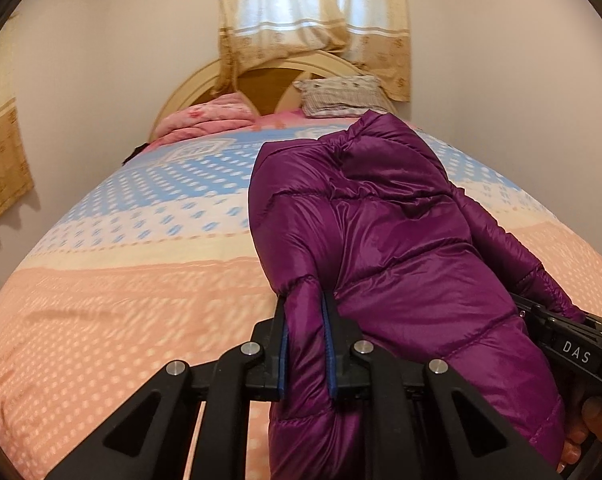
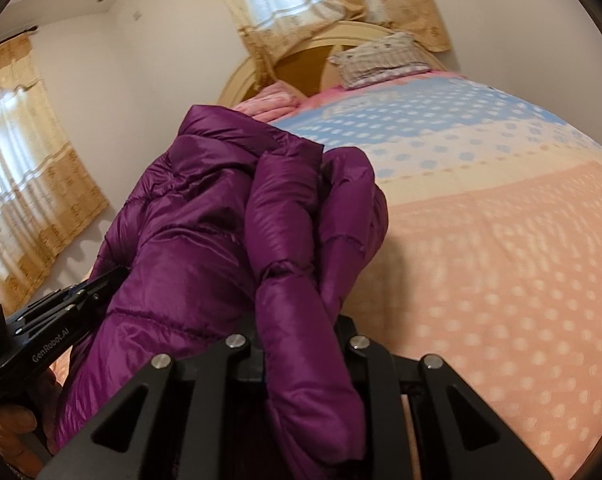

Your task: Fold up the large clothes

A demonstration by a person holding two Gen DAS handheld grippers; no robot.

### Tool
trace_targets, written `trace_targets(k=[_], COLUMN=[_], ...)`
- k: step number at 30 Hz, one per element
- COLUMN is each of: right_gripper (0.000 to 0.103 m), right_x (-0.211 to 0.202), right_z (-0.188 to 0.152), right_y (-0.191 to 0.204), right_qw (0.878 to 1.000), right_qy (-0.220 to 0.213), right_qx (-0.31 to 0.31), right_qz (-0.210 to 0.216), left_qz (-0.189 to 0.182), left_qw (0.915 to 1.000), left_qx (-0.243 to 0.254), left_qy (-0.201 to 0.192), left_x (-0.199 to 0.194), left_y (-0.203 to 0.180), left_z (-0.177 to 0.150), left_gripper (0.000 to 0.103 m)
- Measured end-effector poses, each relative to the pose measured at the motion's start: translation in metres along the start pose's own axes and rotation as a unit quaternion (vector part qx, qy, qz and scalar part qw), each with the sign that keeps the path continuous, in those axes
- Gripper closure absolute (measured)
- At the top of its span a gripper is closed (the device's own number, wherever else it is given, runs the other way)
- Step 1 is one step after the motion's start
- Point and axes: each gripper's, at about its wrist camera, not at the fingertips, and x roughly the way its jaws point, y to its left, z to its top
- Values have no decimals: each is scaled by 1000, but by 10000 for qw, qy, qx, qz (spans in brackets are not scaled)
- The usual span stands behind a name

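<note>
Both jaws nearly closed | pinching purple puffer jacket (image 1: pixel 401 240) | above bed (image 1: pixel 121 300)

A bed (image 1: pixel 121 300) in a dotted peach-and-blue cover bears a pillow (image 1: pixel 341 96) and pink quilt (image 1: pixel 209 120).

Purple down jacket (image 2: pixel 205 208) between jaws
</note>
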Motion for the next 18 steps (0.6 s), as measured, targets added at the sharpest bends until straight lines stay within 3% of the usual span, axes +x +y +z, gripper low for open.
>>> trace_targets(k=[8,18], right_gripper=[82,82], right_x=[24,43], right_z=[1,-5], right_y=[41,69], right_qw=[9988,9961], right_qy=[182,414], right_qx=[-324,-603], right_qz=[308,504], left_qz=[289,488], left_qw=[9990,9971], left_qx=[-325,-578], left_qy=[49,94], left_x=[-15,-21], left_y=[49,75], left_z=[-14,-24], left_gripper=[89,89])
